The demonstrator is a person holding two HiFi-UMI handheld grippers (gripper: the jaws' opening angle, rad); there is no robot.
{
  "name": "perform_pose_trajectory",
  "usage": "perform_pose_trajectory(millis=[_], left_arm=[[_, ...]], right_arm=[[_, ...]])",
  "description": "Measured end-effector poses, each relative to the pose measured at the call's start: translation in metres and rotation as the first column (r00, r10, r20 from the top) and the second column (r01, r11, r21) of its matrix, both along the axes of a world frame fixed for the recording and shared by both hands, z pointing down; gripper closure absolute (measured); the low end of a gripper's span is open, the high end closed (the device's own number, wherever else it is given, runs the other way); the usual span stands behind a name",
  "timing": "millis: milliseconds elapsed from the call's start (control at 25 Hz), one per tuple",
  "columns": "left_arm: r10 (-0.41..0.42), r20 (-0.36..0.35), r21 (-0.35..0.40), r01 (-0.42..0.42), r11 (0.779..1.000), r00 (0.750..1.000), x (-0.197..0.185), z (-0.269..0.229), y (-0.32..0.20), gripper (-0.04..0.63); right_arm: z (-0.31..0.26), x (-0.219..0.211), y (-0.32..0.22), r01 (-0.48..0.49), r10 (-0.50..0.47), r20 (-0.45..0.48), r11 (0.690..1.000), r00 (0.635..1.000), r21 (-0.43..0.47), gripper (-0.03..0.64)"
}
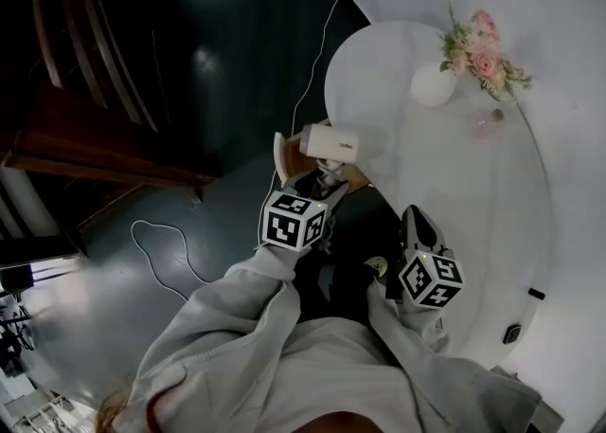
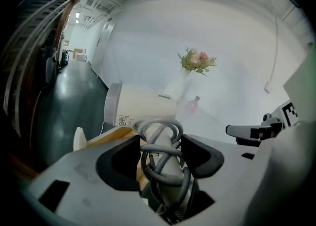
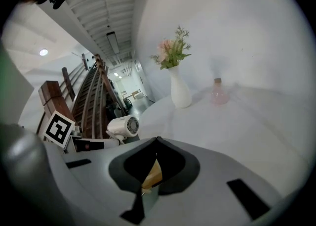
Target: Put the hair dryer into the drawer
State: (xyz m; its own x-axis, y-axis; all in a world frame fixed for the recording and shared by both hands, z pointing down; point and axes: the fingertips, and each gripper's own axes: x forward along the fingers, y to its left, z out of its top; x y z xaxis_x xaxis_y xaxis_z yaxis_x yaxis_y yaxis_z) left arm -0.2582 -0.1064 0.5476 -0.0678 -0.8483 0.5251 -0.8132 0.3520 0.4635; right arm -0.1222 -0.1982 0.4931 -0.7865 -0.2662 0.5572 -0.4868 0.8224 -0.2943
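Nearest are the person's grey sleeves, one behind each tool. The right gripper [image 3: 157,141] hangs on the right beside the table edge, its jaws drawn together at the tips with nothing pinched that I can make out. A sliver of pale wood shows through the hollow behind the tips. It seems to be parked there to stay out of the way.

Left of it, the left gripper [image 2: 162,146] has its pads clamped on the handle of the hair dryer [image 1: 331,144], over the grey cord [image 2: 159,133] wound round that handle. Gripping over the coils probably keeps the cord from trailing loose. The barrel sticks out sideways above the jaws, clear of them.

Just beyond and below the hair dryer is the drawer [image 1: 281,154], pulled open from under the table, its white front to the left and a wooden side showing. The dryer is held in the air over it, not yet inside, and from these views I cannot tell whether it touches the wood.

Farther right is the round white table [image 1: 454,204]. On its far side stand a white vase [image 1: 434,85] of pink flowers [image 1: 478,52] and, just beside it, a small pink bottle [image 1: 488,121]. Both are well apart from the drawer, so they should not hinder the lowering.
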Motion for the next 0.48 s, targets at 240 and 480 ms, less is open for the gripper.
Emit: perform_pose_trajectory(millis=[240,480], left_arm=[[0.048,-0.025,-0.079,-0.049,0.996,0.999,-0.014,0.024,0.026,0.336],[0.135,-0.068,-0.151,-0.143,0.978,0.989,-0.016,0.048,0.043,0.336]], right_arm=[[0.006,-0.015,0.017,0.008,-0.007,-0.012,1.0,1.0,0.002,0.566],[0.008,-0.026,0.028,0.005,-0.005,-0.012,1.0,1.0,0.011,0.566]])
